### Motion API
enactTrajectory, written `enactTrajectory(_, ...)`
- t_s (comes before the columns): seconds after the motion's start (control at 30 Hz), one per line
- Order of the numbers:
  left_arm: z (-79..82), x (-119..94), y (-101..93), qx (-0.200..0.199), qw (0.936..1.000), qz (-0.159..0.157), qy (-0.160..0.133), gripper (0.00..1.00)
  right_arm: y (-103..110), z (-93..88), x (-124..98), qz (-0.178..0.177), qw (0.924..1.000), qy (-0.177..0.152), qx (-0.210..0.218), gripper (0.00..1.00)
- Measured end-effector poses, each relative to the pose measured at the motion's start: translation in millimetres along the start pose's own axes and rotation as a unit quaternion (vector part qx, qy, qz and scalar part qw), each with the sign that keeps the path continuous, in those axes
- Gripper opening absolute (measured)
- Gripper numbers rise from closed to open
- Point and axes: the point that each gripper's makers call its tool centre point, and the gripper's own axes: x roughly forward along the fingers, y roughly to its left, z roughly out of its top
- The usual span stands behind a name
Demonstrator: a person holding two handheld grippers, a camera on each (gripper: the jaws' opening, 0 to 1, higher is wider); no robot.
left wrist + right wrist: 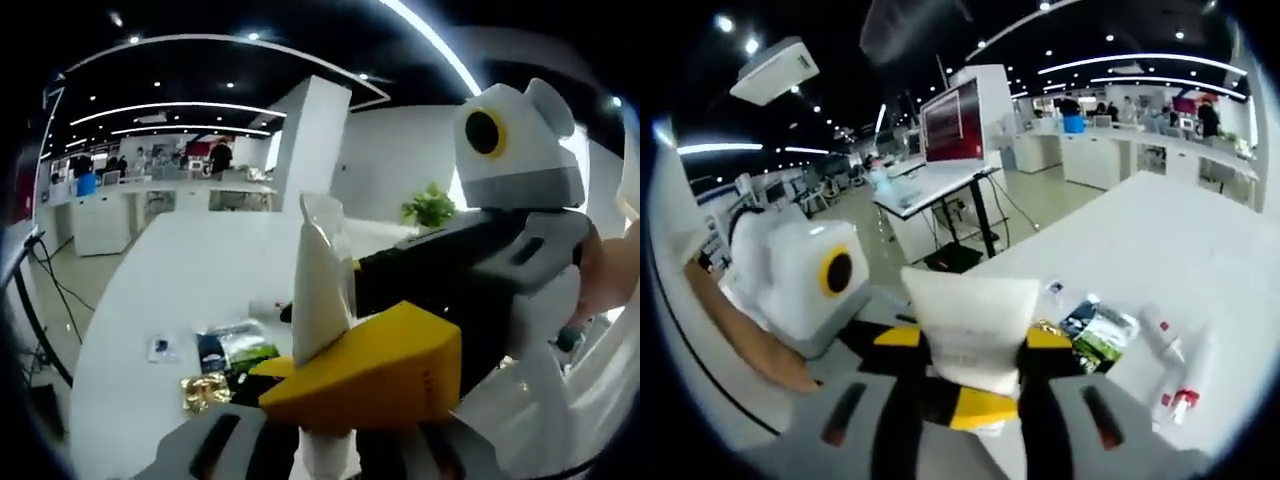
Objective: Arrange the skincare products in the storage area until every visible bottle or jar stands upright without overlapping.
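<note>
A flat white pouch [320, 285] stands edge-on between the jaws of my left gripper [318, 375], which looks shut on it. The right gripper [400, 365] comes in from the right, its yellow finger against the pouch's side. In the right gripper view the pouch [970, 325] faces the camera broadside, with yellow and black finger parts on both sides of it and below it. Whether my right gripper [975, 350] grips it is unclear. White tubes [1162, 335] and a bottle with a red cap [1188, 385] lie flat on the white table [1160, 240].
Blue and green sachets [235, 350], a gold packet [205, 390] and a small card [160, 348] lie on the table [180, 280] below the grippers. The sachets [1098, 325] sit beside a small bottle [1055, 292]. Counters, desks and people stand far behind.
</note>
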Motion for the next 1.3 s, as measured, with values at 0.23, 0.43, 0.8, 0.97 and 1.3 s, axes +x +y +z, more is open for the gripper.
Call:
enactTrajectory(0.23,4.2,1.9,3.1,-0.002,0.9999,0.005,-0.013,0.22,-4.0,4.1,-0.9,0.003,1.0000,-0.007,-0.001,0.34)
enactTrajectory(0.43,10.6,1.4,5.8,0.014,0.9996,0.015,-0.020,0.24,-5.5,12.1,-3.8,0.007,0.9998,-0.019,-0.008,0.34)
enactTrajectory(0.8,14.0,-12.1,20.8,0.068,0.9967,0.043,-0.007,0.31,-17.7,37.0,-7.7,0.001,0.9983,-0.056,-0.014,0.34)
enactTrajectory(0.97,15.7,-19.4,34.2,0.089,0.9940,0.063,0.002,0.33,-28.5,51.2,-8.3,-0.005,0.9974,-0.069,-0.021,0.34)
enactTrajectory(1.3,-2.7,-31.5,80.8,0.132,0.9814,0.131,0.050,0.35,-64.3,70.4,-10.0,-0.037,0.9956,-0.078,-0.035,0.34)
